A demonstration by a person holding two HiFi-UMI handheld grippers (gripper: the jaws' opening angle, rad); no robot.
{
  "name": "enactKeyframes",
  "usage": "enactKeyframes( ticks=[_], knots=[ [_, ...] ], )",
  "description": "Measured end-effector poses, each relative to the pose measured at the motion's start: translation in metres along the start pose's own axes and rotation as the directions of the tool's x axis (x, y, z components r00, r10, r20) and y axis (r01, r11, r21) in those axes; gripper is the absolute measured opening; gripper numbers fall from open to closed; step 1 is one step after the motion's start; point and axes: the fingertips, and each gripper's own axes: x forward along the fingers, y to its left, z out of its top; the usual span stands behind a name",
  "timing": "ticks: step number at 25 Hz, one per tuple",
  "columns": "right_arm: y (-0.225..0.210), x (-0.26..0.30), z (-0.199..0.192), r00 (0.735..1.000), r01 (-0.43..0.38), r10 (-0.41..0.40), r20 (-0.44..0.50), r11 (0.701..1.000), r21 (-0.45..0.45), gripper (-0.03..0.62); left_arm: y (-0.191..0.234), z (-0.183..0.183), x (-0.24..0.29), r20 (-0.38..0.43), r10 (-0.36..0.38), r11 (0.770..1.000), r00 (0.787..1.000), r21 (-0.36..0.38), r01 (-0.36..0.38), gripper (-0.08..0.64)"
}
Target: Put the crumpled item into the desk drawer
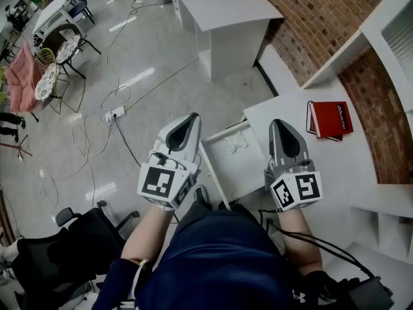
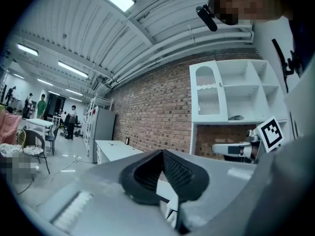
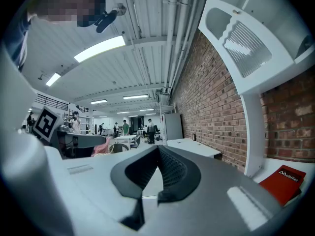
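Centrally, the drawer (image 1: 245,170) stood open, the crumpled item (image 1: 235,143) lying inside. Left gripper (image 1: 191,117) and right gripper (image 1: 277,123) flanked its edges, both closed and empty.

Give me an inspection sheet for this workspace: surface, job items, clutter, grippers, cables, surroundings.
Surface: white desk top, set against the brick wall.
Job's things: white desk drawer pulled open; crumpled white item lies inside it.
Clutter: red hardcover book lying flat on the desk.
Grippers: left gripper and right gripper either side of the drawer; fingers shut on both, nothing between them.
Cables: loose floor cables running to a white power strip.
Surroundings: red brick wall, white shelf unit, second white desk, black office chair.
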Motion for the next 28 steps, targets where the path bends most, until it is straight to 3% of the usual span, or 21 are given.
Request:
enactKeyframes(
  ticks=[16,20,28],
  knots=[
    [-0.001,0.001,-0.004,1.0,-0.014,0.014,-0.005,1.0,0.002,0.002,-0.005,-0.006,0.005,-0.019,-0.008,1.0,1.0,-0.025,0.008,0.002],
    [-0.002,0.001,-0.005,1.0,-0.018,0.018,-0.008,1.0,0.007,0.002,-0.004,-0.007,0.006,-0.017,-0.019,1.0,1.0,0.019,0.019,0.002],
    [-0.008,0.0,-0.007,1.0,-0.026,0.027,-0.012,1.0,0.012,0.002,-0.009,-0.014,0.011,-0.027,-0.022,0.999,0.999,0.033,0.023,0.002]
  ],
)
